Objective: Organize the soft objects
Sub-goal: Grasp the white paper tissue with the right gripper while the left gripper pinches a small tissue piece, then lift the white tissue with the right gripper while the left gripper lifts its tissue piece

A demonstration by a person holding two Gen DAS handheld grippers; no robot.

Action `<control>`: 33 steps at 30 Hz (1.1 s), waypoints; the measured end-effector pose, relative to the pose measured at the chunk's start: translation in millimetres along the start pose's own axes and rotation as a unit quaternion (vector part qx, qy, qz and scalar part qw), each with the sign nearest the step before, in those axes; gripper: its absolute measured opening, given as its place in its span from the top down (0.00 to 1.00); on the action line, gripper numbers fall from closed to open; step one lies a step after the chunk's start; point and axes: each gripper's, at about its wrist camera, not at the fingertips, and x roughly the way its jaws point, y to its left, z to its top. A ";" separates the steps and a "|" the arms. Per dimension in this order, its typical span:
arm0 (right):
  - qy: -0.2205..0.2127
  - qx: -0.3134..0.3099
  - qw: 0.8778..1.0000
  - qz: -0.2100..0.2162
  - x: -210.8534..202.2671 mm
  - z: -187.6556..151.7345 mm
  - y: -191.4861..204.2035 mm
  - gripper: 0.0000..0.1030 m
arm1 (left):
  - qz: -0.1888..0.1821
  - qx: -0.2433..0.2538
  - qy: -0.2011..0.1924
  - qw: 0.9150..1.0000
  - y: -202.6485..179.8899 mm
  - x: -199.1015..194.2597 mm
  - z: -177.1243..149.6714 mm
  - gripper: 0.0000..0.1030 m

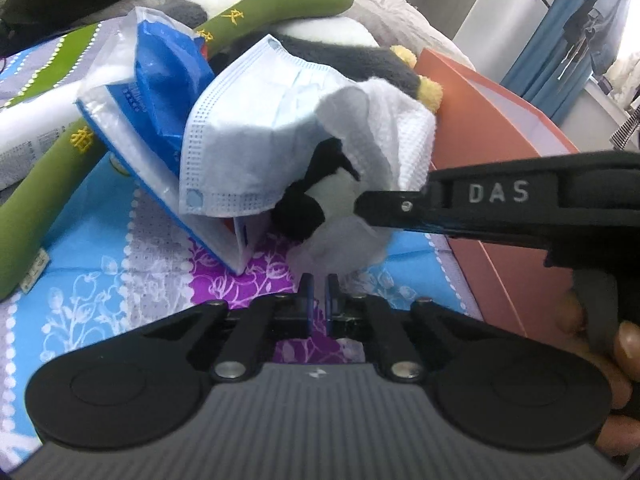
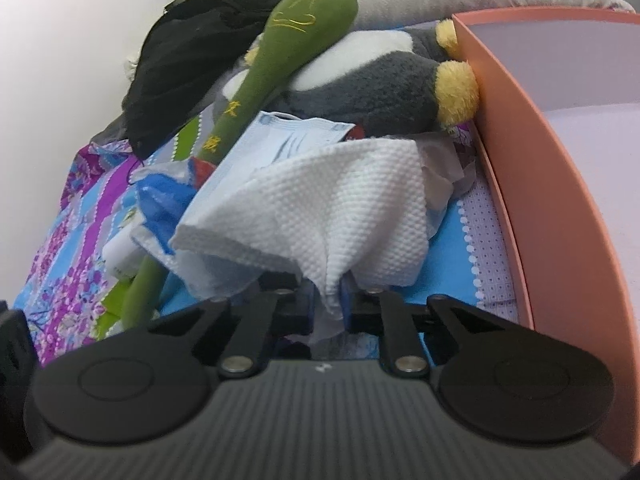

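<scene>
right tool (image 2: 327, 304) pinches dimpled, crumpled white tissue (image 2: 340, 204).

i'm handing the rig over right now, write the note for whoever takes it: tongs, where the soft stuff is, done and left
Right tongs: shut on the white textured cloth, a fold pinched between the pads.
Left tongs: shut, nothing between them, low over the floral bedsheet, just short of the pile.
Pile on the bed: face mask draped over the blue tissue pack, small panda plush under the cloth, green plush stick lying across the grey penguin plush.
Pink box to the right shows nothing inside where visible.
Done: cloth gripped. Left: move everything into the box, probably.
</scene>
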 end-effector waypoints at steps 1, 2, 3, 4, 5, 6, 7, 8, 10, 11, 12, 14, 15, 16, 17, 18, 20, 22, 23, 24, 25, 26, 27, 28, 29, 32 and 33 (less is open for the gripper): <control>-0.002 -0.003 1.000 -0.002 -4.2 -1.6 1.7 0.85 | 0.003 -0.001 -0.001 1.000 0.5 -4.2 -1.2 0.95; -0.004 -0.008 1.000 -0.004 -8.7 -3.5 3.4 0.86 | 0.005 -0.004 -0.002 1.000 0.3 -7.4 -1.9 0.96; -0.005 -0.008 1.000 -0.005 -12.2 -4.7 3.8 0.86 | 0.007 -0.008 -0.003 1.000 0.6 -11.4 -3.0 0.97; -0.005 -0.007 1.000 -0.005 -16.5 -6.5 4.0 0.86 | 0.009 -0.012 -0.005 1.000 0.9 -16.0 -4.2 0.97; -0.005 -0.006 1.000 -0.007 -20.6 -8.3 4.2 0.86 | 0.010 -0.015 -0.007 1.000 1.0 -20.6 -5.3 0.97; -0.007 -0.007 1.000 -0.009 -25.6 -10.5 4.8 0.86 | 0.011 -0.016 -0.009 1.000 1.1 -25.5 -6.8 0.98; -0.008 -0.008 1.000 -0.012 -30.4 -12.7 5.2 0.86 | 0.012 -0.017 -0.011 1.000 1.5 -30.9 -8.7 0.98; -0.010 -0.010 1.000 -0.016 -34.8 -15.0 5.8 0.86 | 0.012 -0.017 -0.012 1.000 1.5 -34.2 -9.8 0.98; -0.012 -0.015 1.000 -0.024 -43.5 -18.6 7.0 0.86 | 0.014 -0.016 -0.012 1.000 1.5 -38.0 -11.9 0.98; -0.012 -0.019 0.999 -0.029 -48.2 -20.4 7.7 0.86 | 0.014 -0.013 -0.012 1.000 4.5 -42.3 -16.5 0.98; -0.012 -0.023 0.999 -0.033 -52.3 -22.4 8.5 0.86 | 0.013 -0.007 -0.013 1.000 4.7 -43.6 -18.1 0.97; -0.011 -0.034 0.998 -0.043 -59.9 -27.1 9.2 0.86 | 0.007 -0.006 -0.011 1.000 8.0 -42.8 -19.1 0.97; -0.010 -0.042 0.998 -0.048 -63.4 -30.7 10.2 0.86 | 0.000 -0.016 -0.007 1.000 12.1 -42.0 -18.4 0.97; -0.008 -0.053 0.997 -0.056 -66.3 -34.8 11.0 0.86 | -0.012 -0.029 -0.007 0.999 17.0 -41.3 -16.9 0.97; -0.005 -0.062 0.996 -0.062 -68.5 -38.7 11.3 0.86 | -0.021 -0.045 -0.009 0.999 21.7 -40.2 -15.0 0.97; -0.002 -0.069 0.995 -0.067 -70.2 -42.6 11.3 0.86 | -0.029 -0.064 -0.008 0.998 27.2 -39.0 -13.1 0.96; 0.008 -0.083 0.994 -0.077 -70.7 -53.6 10.6 0.86 | -0.048 -0.097 -0.005 0.994 34.5 -37.2 -9.7 0.95; 0.024 -0.096 0.991 -0.086 -68.3 -66.1 9.9 0.86 | -0.067 -0.124 -0.006 0.990 38.3 -35.6 -6.0 0.83; 0.031 -0.101 0.990 -0.088 -66.9 -71.3 9.5 0.86 | -0.072 -0.132 -0.008 0.989 37.2 -35.5 -4.8 0.72; 0.037 -0.106 0.990 -0.091 -66.3 -76.4 9.9 0.86 | -0.075 -0.140 -0.012 0.987 36.3 -35.0 -2.9 0.62; 0.042 -0.115 0.988 -0.096 -65.2 -81.7 9.9 0.86 | -0.077 -0.144 -0.016 0.986 34.6 -34.1 -0.5 0.58; 0.044 -0.123 0.986 -0.100 -64.4 -85.6 10.7 0.86 | -0.078 -0.144 -0.019 0.986 32.4 -33.6 1.4 0.55; 0.047 -0.133 0.985 -0.103 -63.9 -89.3 10.9 0.86 | -0.077 -0.138 -0.020 0.987 28.7 -32.4 3.6 0.52; 0.048 -0.139 0.984 -0.105 -64.7 -92.9 11.8 0.86 | -0.073 -0.131 -0.020 0.988 24.5 -30.8 5.4 0.51; 0.048 -0.145 0.983 -0.106 -65.1 -94.9 12.4 0.86 | -0.067 -0.124 -0.019 0.990 20.8 -28.3 7.3 0.51; 0.044 -0.160 0.980 -0.107 -65.7 -96.7 12.1 0.86 | -0.047 -0.085 -0.018 0.995 6.8 -17.6 14.4 0.51; 0.043 -0.161 0.980 -0.106 -65.4 -96.5 11.6 0.86 | -0.037 -0.072 -0.016 0.997 2.7 -13.3 16.0 0.51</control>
